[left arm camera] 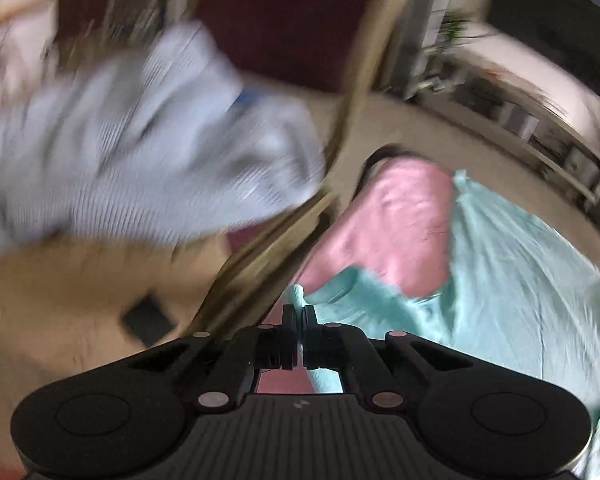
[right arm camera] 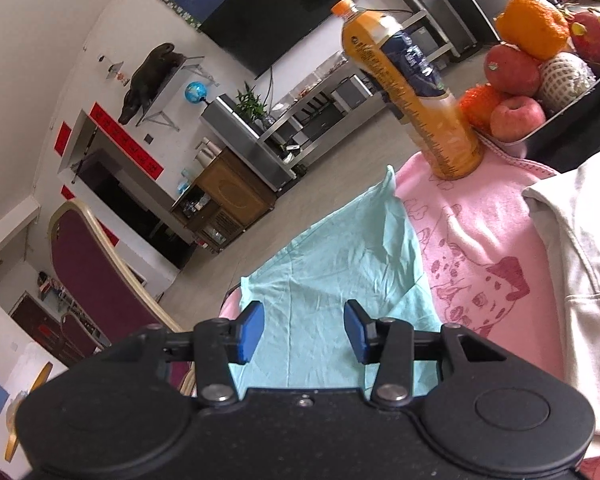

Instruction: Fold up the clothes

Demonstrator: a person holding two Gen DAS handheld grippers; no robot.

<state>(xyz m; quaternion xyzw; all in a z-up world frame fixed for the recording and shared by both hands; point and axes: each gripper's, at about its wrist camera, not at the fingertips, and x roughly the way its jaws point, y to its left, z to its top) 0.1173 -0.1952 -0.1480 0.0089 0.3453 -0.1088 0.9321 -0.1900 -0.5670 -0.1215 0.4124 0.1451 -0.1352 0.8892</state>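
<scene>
A mint-green garment (left arm camera: 520, 280) lies spread over a pink blanket (left arm camera: 400, 220). My left gripper (left arm camera: 299, 316) is shut at the garment's near-left edge, and a small tuft of mint cloth sticks up between its fingers; this view is smeared. In the right wrist view the same mint garment (right arm camera: 340, 264) stretches away under my right gripper (right arm camera: 305, 328). That gripper is open, its blue pads (right arm camera: 252, 332) are apart, and nothing is pinched between them. A white garment (right arm camera: 580, 280) lies on the pink blanket (right arm camera: 480, 260) to the right.
A pale blue striped garment (left arm camera: 140, 152) hangs over a maroon chair (left arm camera: 284, 20) on the left. An orange juice bottle (right arm camera: 420, 96) stands at the blanket's far edge beside a tray of fruit (right arm camera: 572, 96). Another maroon chair (right arm camera: 96, 264) stands left of the table.
</scene>
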